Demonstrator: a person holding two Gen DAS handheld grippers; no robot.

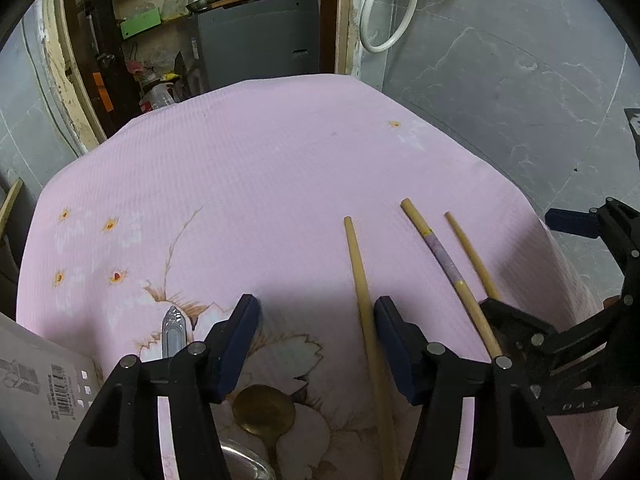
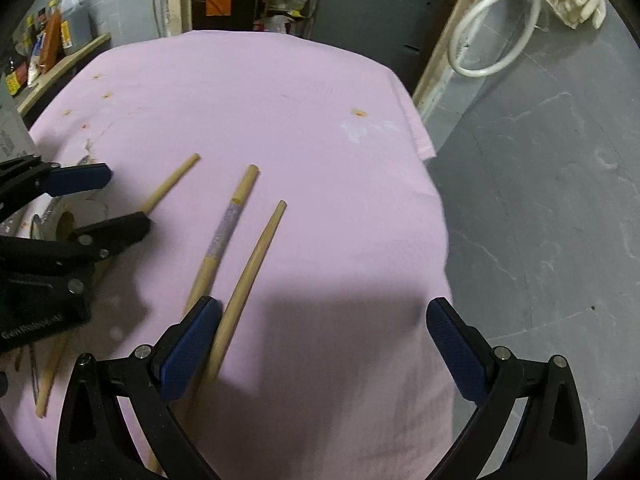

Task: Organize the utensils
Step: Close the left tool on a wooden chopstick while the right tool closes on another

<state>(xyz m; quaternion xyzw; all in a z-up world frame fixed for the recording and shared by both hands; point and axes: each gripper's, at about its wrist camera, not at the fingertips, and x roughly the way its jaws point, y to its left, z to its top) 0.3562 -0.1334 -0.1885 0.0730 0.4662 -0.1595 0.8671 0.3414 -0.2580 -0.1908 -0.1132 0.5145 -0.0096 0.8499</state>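
Note:
Three wooden chopsticks lie on the pink tablecloth (image 1: 260, 168): a plain one (image 1: 362, 280), one with a purple band (image 1: 444, 264), and another plain one (image 1: 472, 256). My left gripper (image 1: 316, 344) is open and empty; the first chopstick runs just inside its right finger. A brass spoon (image 1: 264, 412) and a silver utensil handle (image 1: 174, 328) lie below it. My right gripper (image 2: 324, 352) is open and empty; the plain chopstick (image 2: 252, 280) lies just inside its left finger, the banded one (image 2: 224, 228) beside it, the third chopstick (image 2: 168, 184) further left. The left gripper also shows in the right wrist view (image 2: 108, 196).
A white box with a barcode (image 1: 36, 392) sits at the table's left. A round metal rim (image 1: 244, 460) shows under the left gripper. Grey tiled floor (image 2: 540, 200) lies to the right of the table edge. Shelves and a grey cabinet (image 1: 256, 40) stand behind.

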